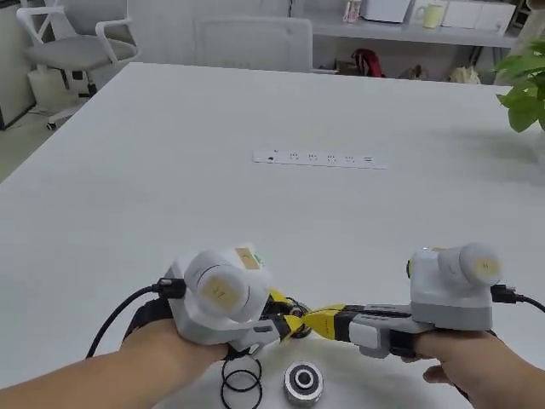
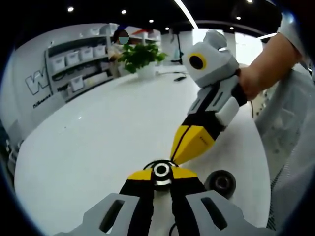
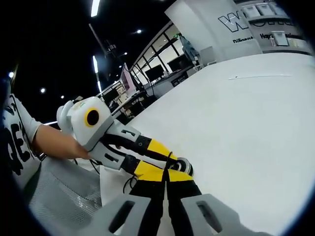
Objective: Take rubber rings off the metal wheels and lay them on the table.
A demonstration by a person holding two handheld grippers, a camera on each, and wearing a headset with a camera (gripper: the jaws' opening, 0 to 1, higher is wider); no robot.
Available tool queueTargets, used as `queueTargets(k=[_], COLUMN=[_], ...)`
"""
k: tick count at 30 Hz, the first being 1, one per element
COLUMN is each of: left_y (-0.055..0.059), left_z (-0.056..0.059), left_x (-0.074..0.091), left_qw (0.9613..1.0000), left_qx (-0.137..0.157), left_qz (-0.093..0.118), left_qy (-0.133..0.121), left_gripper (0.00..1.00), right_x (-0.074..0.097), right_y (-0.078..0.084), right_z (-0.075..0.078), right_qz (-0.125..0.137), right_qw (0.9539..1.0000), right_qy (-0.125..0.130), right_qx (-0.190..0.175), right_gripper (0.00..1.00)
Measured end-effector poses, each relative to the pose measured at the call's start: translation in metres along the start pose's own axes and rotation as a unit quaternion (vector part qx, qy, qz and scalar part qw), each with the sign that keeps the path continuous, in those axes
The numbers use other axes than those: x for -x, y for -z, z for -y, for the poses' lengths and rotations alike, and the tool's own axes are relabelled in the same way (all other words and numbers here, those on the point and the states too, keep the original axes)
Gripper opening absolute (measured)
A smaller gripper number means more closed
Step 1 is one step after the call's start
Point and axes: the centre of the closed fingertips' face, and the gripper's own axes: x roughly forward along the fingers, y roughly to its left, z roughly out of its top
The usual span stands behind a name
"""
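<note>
In the head view my left gripper (image 1: 286,324) and right gripper (image 1: 310,322) meet tip to tip just above the near table edge. The left gripper (image 2: 161,174) is shut on a small metal wheel (image 2: 161,169), also seen from the right gripper view as the wheel (image 3: 183,166). The right gripper (image 3: 167,175) has its yellow jaws pressed together at that wheel's rim, pinching a thin black rubber ring (image 3: 170,157). A second metal wheel (image 1: 303,382) lies on the table below the grippers. Two loose black rubber rings (image 1: 242,375) lie to its left.
A white power strip (image 1: 319,158) lies mid-table on the wide white table (image 1: 170,170). A green plant (image 1: 524,89) stands at the far right edge. An office chair (image 1: 77,43) and shelves are beyond the table.
</note>
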Motion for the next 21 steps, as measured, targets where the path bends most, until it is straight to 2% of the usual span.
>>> queueTargets(k=[5,15,21], left_y=[-0.0005,-0.0004,-0.0017], left_z=[0.0001,0.0003,0.0014], left_x=[0.0000,0.0031,0.0091], left_qw=[1.0000,0.9998,0.9995], left_qx=[-0.003,-0.011,-0.011], left_qz=[0.001,0.002,0.008], left_qy=[0.002,0.016,0.028], left_gripper=[0.12,0.14,0.19], right_x=[0.0012,0.0008,0.0014], right_y=[0.0000,-0.0005,-0.0025], right_z=[0.0085,0.0095,0.0095], right_qz=[-0.002,-0.002,0.002], right_qw=[0.9998,0.9997,0.9997], right_qy=[0.019,0.022,0.022], right_qx=[0.007,0.010,0.011], right_gripper=[0.00,0.00,0.00])
